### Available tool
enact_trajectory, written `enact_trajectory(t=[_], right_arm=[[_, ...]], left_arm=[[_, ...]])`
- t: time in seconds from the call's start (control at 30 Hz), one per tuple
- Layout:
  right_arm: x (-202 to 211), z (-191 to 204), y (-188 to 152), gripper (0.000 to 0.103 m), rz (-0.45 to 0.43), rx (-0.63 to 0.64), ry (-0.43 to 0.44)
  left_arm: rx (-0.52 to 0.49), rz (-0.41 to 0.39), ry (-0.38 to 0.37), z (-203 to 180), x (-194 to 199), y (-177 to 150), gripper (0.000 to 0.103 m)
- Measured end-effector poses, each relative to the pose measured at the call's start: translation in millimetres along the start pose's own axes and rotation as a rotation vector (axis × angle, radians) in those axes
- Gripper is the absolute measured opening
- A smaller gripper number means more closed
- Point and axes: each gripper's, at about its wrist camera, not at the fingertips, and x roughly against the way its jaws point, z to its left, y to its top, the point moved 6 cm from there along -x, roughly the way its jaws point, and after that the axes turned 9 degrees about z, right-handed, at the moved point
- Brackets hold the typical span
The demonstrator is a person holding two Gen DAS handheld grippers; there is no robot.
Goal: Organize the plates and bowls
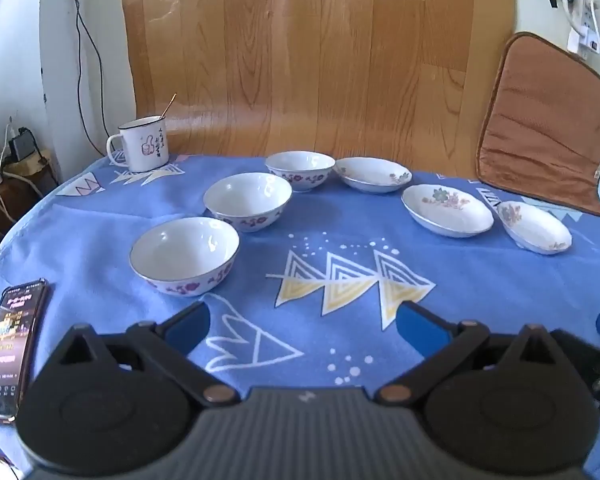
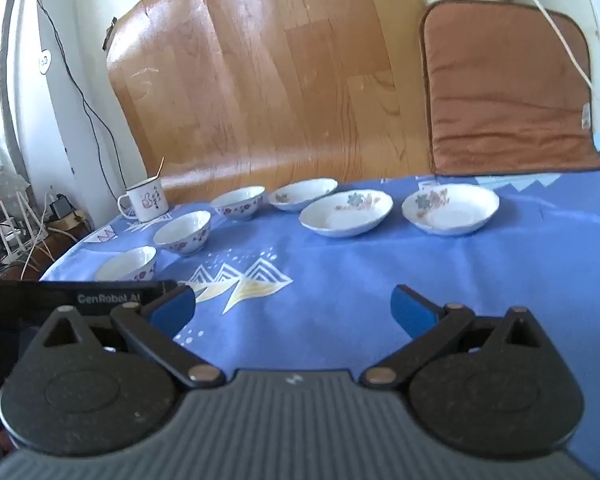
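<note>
Three white bowls with red flowers stand in a diagonal row on the blue cloth: near [image 1: 184, 254] [image 2: 127, 265], middle [image 1: 247, 201] [image 2: 183, 232], far [image 1: 300, 170] [image 2: 238, 202]. Three shallow flowered plates lie to the right: far [image 1: 373, 175] [image 2: 302, 194], middle [image 1: 447, 210] [image 2: 345, 212], right [image 1: 534, 227] [image 2: 450, 208]. My left gripper [image 1: 303, 325] is open and empty above the cloth, short of the near bowl. My right gripper [image 2: 293, 307] is open and empty, well short of the plates.
A white enamel mug [image 1: 143, 144] [image 2: 146, 199] with a stick in it stands at the back left. A phone [image 1: 8, 344] lies at the left table edge. A brown cushion [image 1: 544, 124] [image 2: 508, 92] and a wood-patterned sheet [image 1: 320, 60] lean against the wall behind.
</note>
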Motion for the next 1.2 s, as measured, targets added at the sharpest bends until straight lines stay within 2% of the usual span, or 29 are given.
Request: enact_trajectory(t=[0.13, 0.57, 0.83, 1.13, 1.2], right_arm=[[3.2, 1.2, 0.2, 0.103, -0.008, -0.005, -0.008], [12.7, -12.2, 4.9, 0.103, -0.08, -0.033, -0.046], [11.2, -14.5, 4.9, 0.098, -0.074, -0.047, -0.046], [5.9, -9.3, 3.5, 0.089, -0.049, -0.039, -0.032], [5.1, -7.6, 3.5, 0.085, -0.044, -0.033, -0.03]], left_arm=[[0.019, 0.004, -0.004, 3.4, 3.0, -0.4, 0.103], [-0.006, 0.019, -0.007, -0.8, -1.8, -5.2, 0.102], [-0.03, 0.021, -0.019, -4.8, -3.1, -5.9, 0.102], [-0.071, 0.026, 0.011, -2.2, -7.1, -7.4, 0.102], [-0.059, 0.03, -0.005, -1.5, -7.0, -7.7, 0.102]])
